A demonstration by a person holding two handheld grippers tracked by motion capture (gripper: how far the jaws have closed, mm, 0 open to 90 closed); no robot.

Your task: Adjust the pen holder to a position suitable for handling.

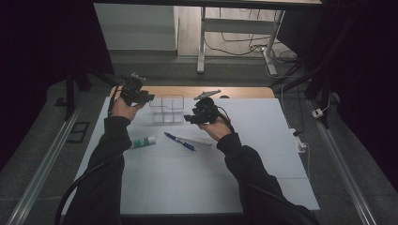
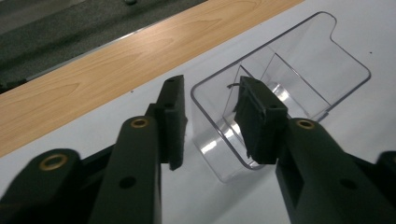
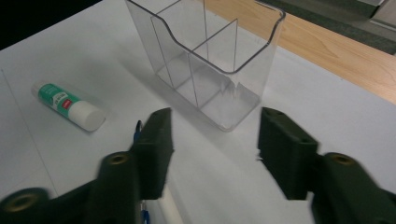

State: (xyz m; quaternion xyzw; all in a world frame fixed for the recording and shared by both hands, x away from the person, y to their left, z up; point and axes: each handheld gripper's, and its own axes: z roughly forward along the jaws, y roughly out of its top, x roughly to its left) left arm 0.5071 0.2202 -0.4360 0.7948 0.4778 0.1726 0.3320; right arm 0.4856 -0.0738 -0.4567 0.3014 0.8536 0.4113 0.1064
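Note:
A clear plastic organizer (image 1: 166,108) with several compartments stands upright at the back of the white table top (image 1: 211,183). My left gripper (image 1: 148,97) is held above the table just left of the organizer. In the left gripper view its jaws (image 2: 212,107) stand apart with nothing between the pads, and the organizer (image 2: 308,60) lies beyond them. My right gripper (image 1: 188,118) hovers at the organizer's front right. Its jaws (image 3: 215,123) are also open and empty, pointing at the organizer (image 3: 210,51).
A green and white glue stick (image 1: 143,141) (image 3: 70,106) lies on the table by the left forearm. A blue pen (image 1: 179,141) and a white pen (image 1: 201,140) lie under the right hand. A wooden strip (image 1: 244,92) runs behind the white top.

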